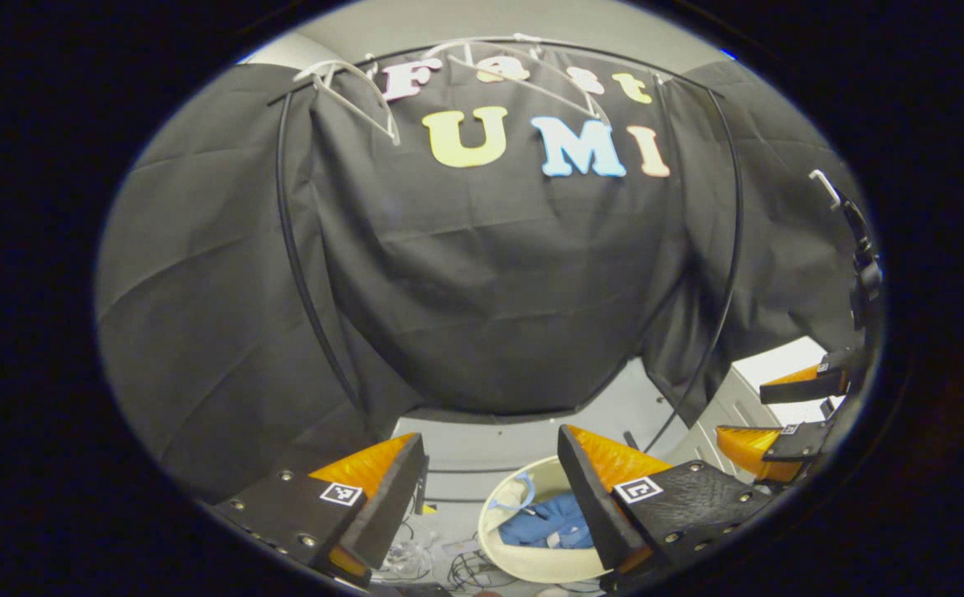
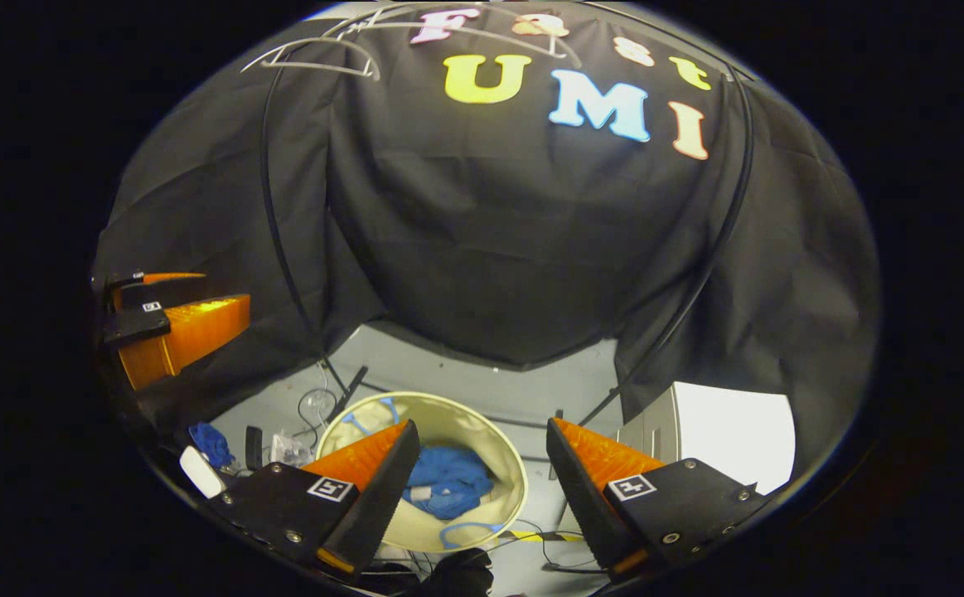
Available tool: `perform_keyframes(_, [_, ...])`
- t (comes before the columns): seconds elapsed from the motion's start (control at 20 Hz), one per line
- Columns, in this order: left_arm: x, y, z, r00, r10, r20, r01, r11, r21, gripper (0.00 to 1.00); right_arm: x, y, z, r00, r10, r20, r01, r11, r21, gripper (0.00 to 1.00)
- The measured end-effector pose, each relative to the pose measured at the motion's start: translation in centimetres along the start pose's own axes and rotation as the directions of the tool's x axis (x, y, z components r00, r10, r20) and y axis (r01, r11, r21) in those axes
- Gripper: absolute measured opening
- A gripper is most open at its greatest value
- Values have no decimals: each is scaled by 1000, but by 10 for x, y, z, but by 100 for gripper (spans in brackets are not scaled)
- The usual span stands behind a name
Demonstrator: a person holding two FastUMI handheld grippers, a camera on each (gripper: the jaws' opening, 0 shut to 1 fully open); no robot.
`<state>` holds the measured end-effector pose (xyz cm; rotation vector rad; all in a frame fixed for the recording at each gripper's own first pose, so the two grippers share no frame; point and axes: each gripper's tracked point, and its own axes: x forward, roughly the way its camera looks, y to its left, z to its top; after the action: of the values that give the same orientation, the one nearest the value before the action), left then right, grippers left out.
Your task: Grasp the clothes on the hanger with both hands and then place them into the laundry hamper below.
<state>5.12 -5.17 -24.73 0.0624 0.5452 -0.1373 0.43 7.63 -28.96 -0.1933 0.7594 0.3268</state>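
In the left gripper view, the left tongs (image 1: 490,489) stand released, fingers wide apart with nothing between them. Below and beyond them sits the laundry hamper (image 1: 505,502), a round cream tub on the grey floor (image 1: 498,448), and the blue clothes (image 1: 552,524) lie bunched inside it, partly hidden by the nearer finger. In the right gripper view, the right tongs (image 2: 482,485) are likewise released and hold nothing; the same laundry hamper (image 2: 482,423) lies under and just past them, with the blue clothes (image 2: 448,481) crumpled on its bottom and a light blue loop, apparently a handle though the view is poor, at its near rim. Loose cables (image 2: 531,539) trail on the floor (image 2: 465,373) beside the hamper, and small items, one blue and one white, lie to its left. At the left edge of that view the left tongs (image 2: 175,319) show farther off, fingers apart; at the right edge of the left gripper view the right tongs (image 1: 796,410) show, also parted. A white cabinet (image 2: 722,431) stands to the right of the hamper. Farther back a black tube frame (image 1: 299,265) rises in front of the black cloth wall (image 1: 482,274). At the top, bare white hangers (image 1: 357,91) hang from the rail, with no garment on them.
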Motion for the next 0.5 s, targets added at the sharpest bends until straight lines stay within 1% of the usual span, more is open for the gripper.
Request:
perform_keyframes(0.1, [-14, 6, 37, 996, 11, 86, -10, 1000, -9, 93, -21, -8, 33, 995, -19, 96, 17, 1000, 25, 96])
perform_keyframes(0.15, [-22, 8, 57, 991, 18, 130, -17, 1000, -7, 100, -31, -12, 50, 989, -30, 142, 25, 999, 34, 96])
perform_keyframes(0.2, [-29, 11, 75, 985, 22, 173, -22, 1000, -4, 93, -39, -14, 66, 982, -39, 187, 32, 999, 42, 95])
perform_keyframes(0.25, [-38, 15, 92, 977, 29, 212, -28, 1000, -5, 93, -50, -18, 84, 972, -47, 230, 36, 998, 50, 96])
perform_keyframes(0.3, [-46, 19, 111, 969, 29, 244, -27, 1000, -11, 99, -59, -21, 100, 961, -56, 271, 41, 997, 60, 96])
perform_keyframes(0.35, [-57, 23, 123, 961, 35, 273, -29, 999, -24, 93, -68, -24, 115, 949, -67, 307, 47, 996, 70, 96])
perform_keyframes(0.5, [-83, 31, 160, 941, 40, 337, -19, 998, -65, 93, -100, -38, 144, 905, -109, 412, 74, 992, 101, 96])
